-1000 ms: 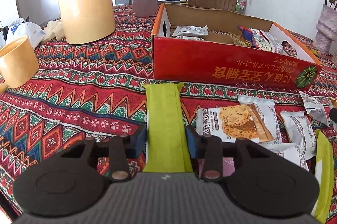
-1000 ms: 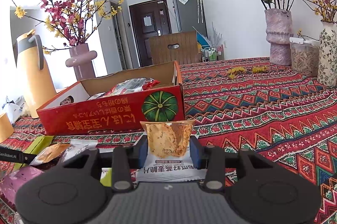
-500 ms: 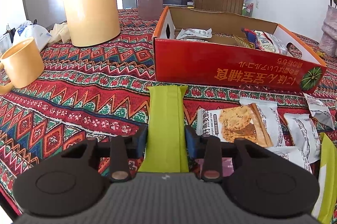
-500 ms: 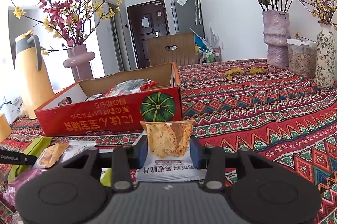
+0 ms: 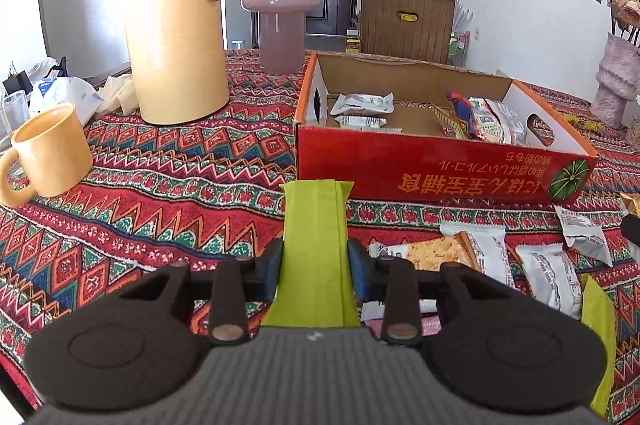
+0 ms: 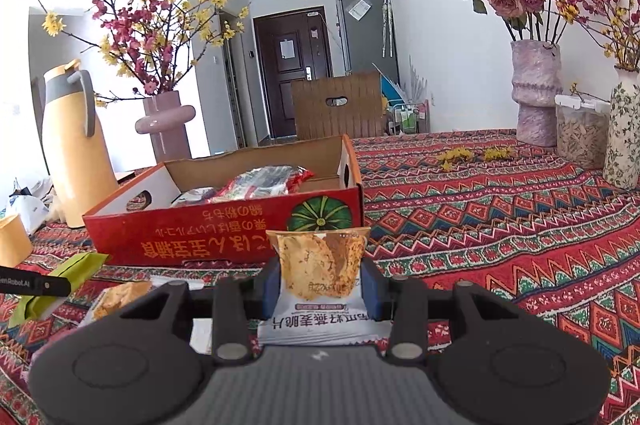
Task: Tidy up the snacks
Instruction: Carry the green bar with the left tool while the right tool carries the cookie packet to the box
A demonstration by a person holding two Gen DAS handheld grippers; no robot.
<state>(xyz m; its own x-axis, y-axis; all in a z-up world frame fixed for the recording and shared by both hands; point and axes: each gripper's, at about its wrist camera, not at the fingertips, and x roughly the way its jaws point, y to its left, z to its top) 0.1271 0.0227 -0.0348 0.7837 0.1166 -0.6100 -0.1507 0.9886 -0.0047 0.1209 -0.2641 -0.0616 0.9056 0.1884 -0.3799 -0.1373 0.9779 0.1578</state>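
Observation:
My left gripper [image 5: 316, 261] has a long green snack packet [image 5: 314, 225] between its blue pads, which press its sides as the jaws are closing; the packet hangs just above the cloth. In front of it lies the red cardboard box [image 5: 440, 161] with several snack packs [image 5: 362, 103] inside. My right gripper [image 6: 320, 281] is shut on a white oat-cracker packet [image 6: 318, 257], held upright before the box [image 6: 200, 237]. The green packet [image 6: 76, 267] also shows at the left of the right wrist view.
Loose packets lie on the patterned cloth right of my left gripper: a cracker packet [image 5: 444, 253], white ones [image 5: 548, 277], another green one [image 5: 598, 317]. A yellow jug [image 5: 176, 37], mug [image 5: 50, 149] and pink vase [image 5: 280, 21] stand left; vases [image 6: 536, 93] and a jar [image 6: 580, 129] stand right.
The left gripper has risen a little with the green packet and its jaws have drawn in on it. The right gripper with its cracker packet has stayed put.

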